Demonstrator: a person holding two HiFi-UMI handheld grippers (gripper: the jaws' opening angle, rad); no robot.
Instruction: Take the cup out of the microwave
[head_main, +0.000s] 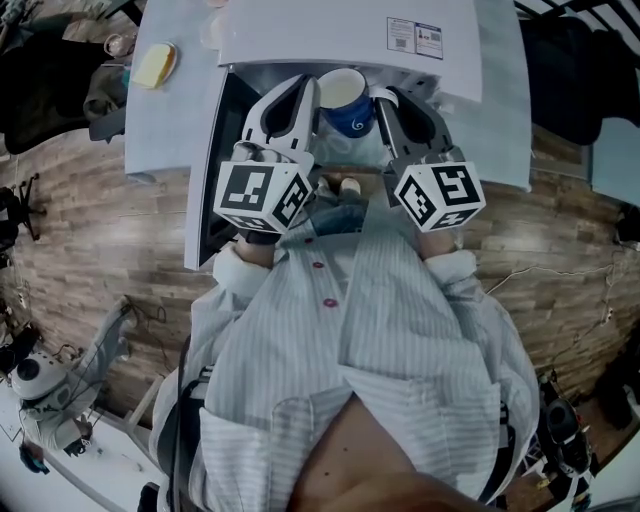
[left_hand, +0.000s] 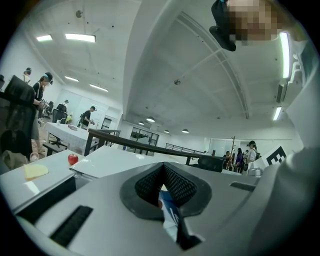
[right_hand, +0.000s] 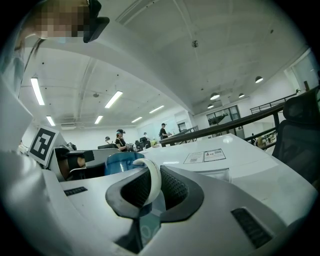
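I hold the blue-and-white cup (head_main: 345, 100) at the front edge of the microwave (head_main: 350, 35), just at its open mouth. The left gripper (head_main: 303, 98) is pinched narrow on its wall, the right gripper (head_main: 384, 105) clamped on the white handle (right_hand: 151, 177). It looks ceramic: stiff, glazed, slippery, breakable, so the handle seems my surest hold

An open, brightly lit workroom around us

We look down on a wood-plank floor (head_main: 80, 250) with a white table (head_main: 165, 130) standing on it. Overhead, a white ceiling (left_hand: 165, 65) carries long light strips (left_hand: 80, 37) and small round lamps (left_hand: 150, 119). Farther back are more tables (left_hand: 65, 131), a dark railing (left_hand: 145, 146), a black chair (right_hand: 300, 130), people (left_hand: 42, 90) and pale walls (right_hand: 95, 137).
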